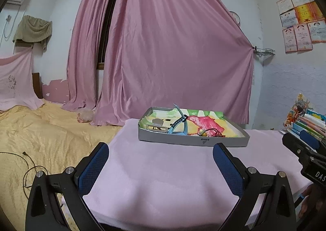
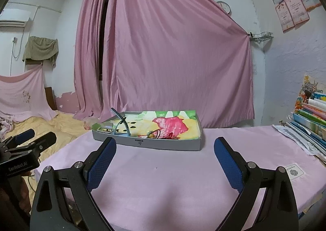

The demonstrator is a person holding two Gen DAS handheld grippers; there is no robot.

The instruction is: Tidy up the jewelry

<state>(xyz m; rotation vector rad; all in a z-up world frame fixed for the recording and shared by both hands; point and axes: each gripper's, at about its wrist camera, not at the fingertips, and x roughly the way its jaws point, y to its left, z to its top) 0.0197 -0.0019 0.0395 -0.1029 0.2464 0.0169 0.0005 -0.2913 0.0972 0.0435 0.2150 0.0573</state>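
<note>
Both grippers, left (image 1: 161, 150) and right (image 2: 165, 145), hover with fingers spread wide and empty over the pink cloth (image 2: 163, 169).

Ahead, a grey tray (image 1: 193, 141) holds a blue watch (image 1: 177, 126) and beaded jewelry (image 1: 212, 133).

Ahead of our left claw (image 1: 161, 154) we saw a grey tray (image 1: 191, 141) lined with a splashy pink, yellow and green painted sheet (image 1: 203, 123). On it lay a light blue strap (image 1: 179, 127). Under both claws ran a plain pale pink cloth (image 1: 163, 180). Our claws wore dark blue textured pads (image 2: 101, 161) on black frames. Behind the tray hung dusty pink curtains (image 2: 173, 57); left of our left claw spread a golden yellow bedspread (image 1: 51, 129).
</note>
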